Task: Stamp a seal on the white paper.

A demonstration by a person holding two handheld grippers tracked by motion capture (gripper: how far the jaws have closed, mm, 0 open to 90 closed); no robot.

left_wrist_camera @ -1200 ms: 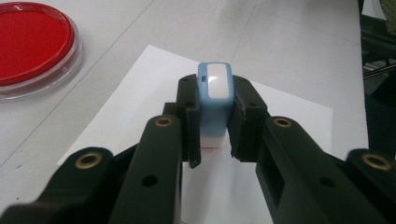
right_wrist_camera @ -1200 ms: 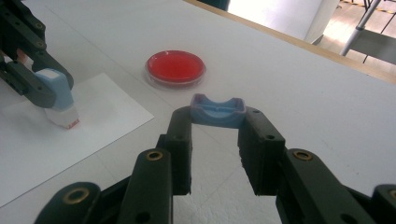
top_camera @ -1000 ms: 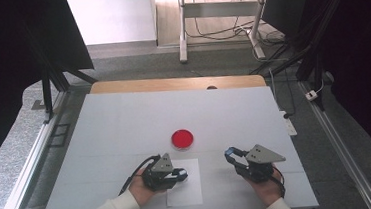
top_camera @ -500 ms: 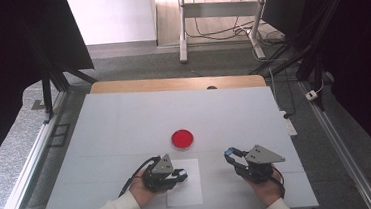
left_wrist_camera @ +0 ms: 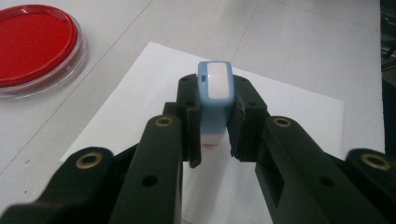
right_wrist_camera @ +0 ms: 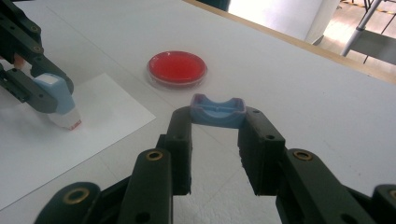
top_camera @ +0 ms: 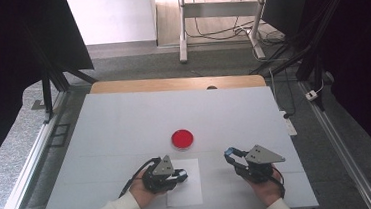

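A blue and white stamp (left_wrist_camera: 215, 100) stands upright between my left gripper's (left_wrist_camera: 215, 122) jaws, which are shut on it. Its red-edged base rests on a white paper sheet (left_wrist_camera: 289, 107). In the high view the left gripper (top_camera: 180, 175) is over the sheet (top_camera: 188, 190) near the table's front edge. My right gripper (right_wrist_camera: 217, 123) is shut on a small blue cap (right_wrist_camera: 218, 112), held just above the table to the right of the sheet. In the right gripper view, the stamp (right_wrist_camera: 58, 105) touches the paper (right_wrist_camera: 100, 116) at the left. A red petri dish (top_camera: 182, 139) lies beyond both grippers.
The white tabletop (top_camera: 125, 124) stretches wide behind the dish, with a wooden strip (top_camera: 172, 84) along its far edge. Metal frame legs and cables stand on the floor beyond. A person's hands and white sleeves come in from the bottom edge.
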